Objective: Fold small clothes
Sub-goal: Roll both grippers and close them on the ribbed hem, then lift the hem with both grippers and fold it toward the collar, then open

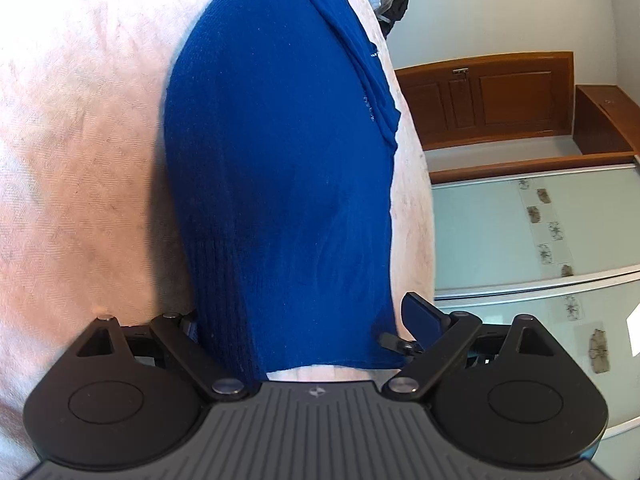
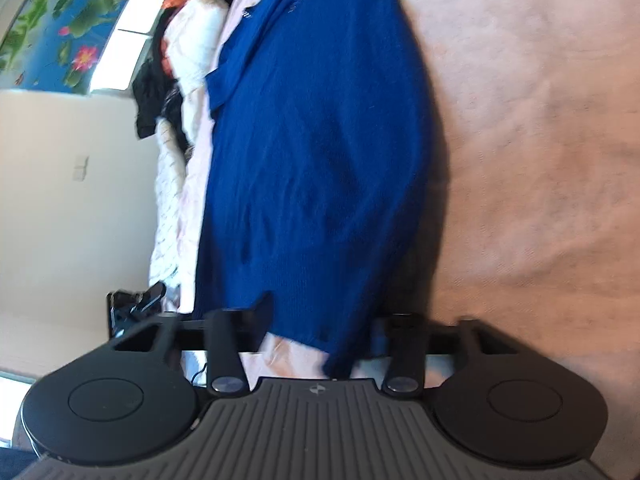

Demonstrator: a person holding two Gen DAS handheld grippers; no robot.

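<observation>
Left gripper (image 1: 308, 326) stands wide open astride the hem of the royal-blue knitted sweater (image 1: 280, 152), which lies flat on the pale pink bedsheet (image 1: 72, 152). Right gripper (image 2: 320, 332), blurred, seems clamped shut on that hem.

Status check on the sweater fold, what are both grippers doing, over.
Left gripper open, jaws straddling the blue sweater hem. Right gripper shut at the hem; grip unclear. Sweater flat on pink bedcover. Nothing in the way.
</observation>
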